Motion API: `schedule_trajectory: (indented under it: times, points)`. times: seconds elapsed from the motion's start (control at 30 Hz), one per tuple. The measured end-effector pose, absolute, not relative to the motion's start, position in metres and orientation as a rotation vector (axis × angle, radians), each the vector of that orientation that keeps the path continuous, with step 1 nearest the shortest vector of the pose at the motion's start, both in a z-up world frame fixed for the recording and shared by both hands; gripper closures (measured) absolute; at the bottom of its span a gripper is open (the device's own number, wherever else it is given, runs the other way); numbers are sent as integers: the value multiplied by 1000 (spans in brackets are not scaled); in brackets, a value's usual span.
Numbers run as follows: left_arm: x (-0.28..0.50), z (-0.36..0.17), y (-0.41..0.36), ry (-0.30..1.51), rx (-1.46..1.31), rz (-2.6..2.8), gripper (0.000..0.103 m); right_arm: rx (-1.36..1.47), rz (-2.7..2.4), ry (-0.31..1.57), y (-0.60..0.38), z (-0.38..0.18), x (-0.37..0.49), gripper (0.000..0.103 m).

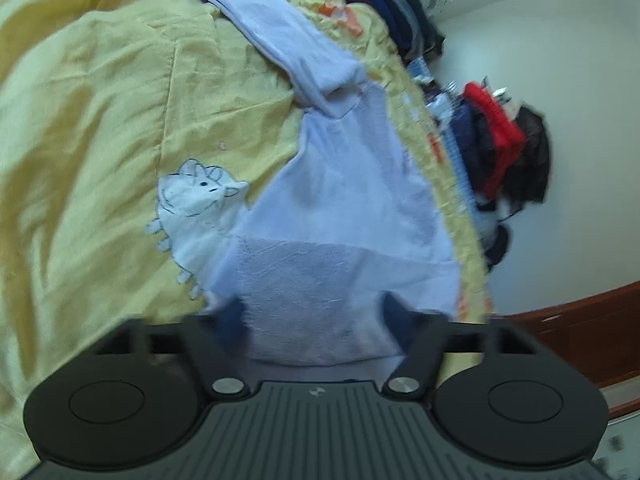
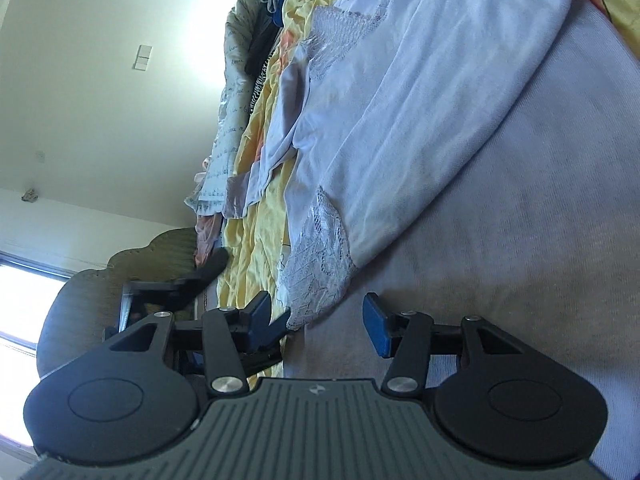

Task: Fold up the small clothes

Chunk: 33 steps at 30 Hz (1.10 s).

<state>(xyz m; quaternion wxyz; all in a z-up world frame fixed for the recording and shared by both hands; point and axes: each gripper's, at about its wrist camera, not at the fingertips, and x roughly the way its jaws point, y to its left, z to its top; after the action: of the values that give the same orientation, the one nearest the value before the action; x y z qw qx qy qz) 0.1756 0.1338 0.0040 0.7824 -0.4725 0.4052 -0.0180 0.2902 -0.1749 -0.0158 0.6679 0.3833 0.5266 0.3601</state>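
A pale lilac garment [image 1: 344, 200] with a long sleeve lies on a yellow bedspread [image 1: 100, 120]. My left gripper [image 1: 316, 316] has its fingers spread apart with the garment's hem lying between and over them. In the right wrist view the same garment [image 2: 420, 100] shows lace trim at its hem [image 2: 316, 276]. My right gripper [image 2: 320, 320] is open, its blue pads [image 2: 376, 328] either side of the lace corner, not touching it. The other gripper [image 2: 192, 280] shows beyond, at the left.
A white cat is embroidered on the bedspread [image 1: 200, 208]. Piles of dark, red and blue clothes [image 1: 500, 144] lie along the bed's far edge. A wooden bed frame [image 1: 580, 328] is at the right. A headboard [image 2: 100, 280] and window are at the left.
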Motion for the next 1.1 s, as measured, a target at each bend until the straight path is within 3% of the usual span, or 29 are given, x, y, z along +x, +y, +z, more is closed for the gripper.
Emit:
schedule_trajectory:
  times: [0.03, 0.23, 0.47, 0.67, 0.8, 0.9, 1.1]
  points:
    - [177, 1, 133, 888, -1012, -30, 75, 870, 812, 1187, -176, -16, 290, 51]
    - [177, 2, 130, 891, -945, -13, 101, 896, 805, 1169, -185, -16, 287, 50]
    - [125, 47, 122, 779, -861, -75, 103, 884, 797, 1107, -201, -2, 286, 45]
    - [77, 25, 112, 884, -763, -16, 103, 824, 757, 1008, -227, 22, 298, 43]
    - [68, 16, 102, 910, -691, -7, 103, 816, 699, 911, -244, 47, 339, 42]
    - [66, 13, 97, 910, -663, -8, 103, 834, 673, 862, -248, 60, 386, 27]
    - [66, 13, 94, 911, -635, -18, 103, 757, 421, 958, -249, 28, 482, 27]
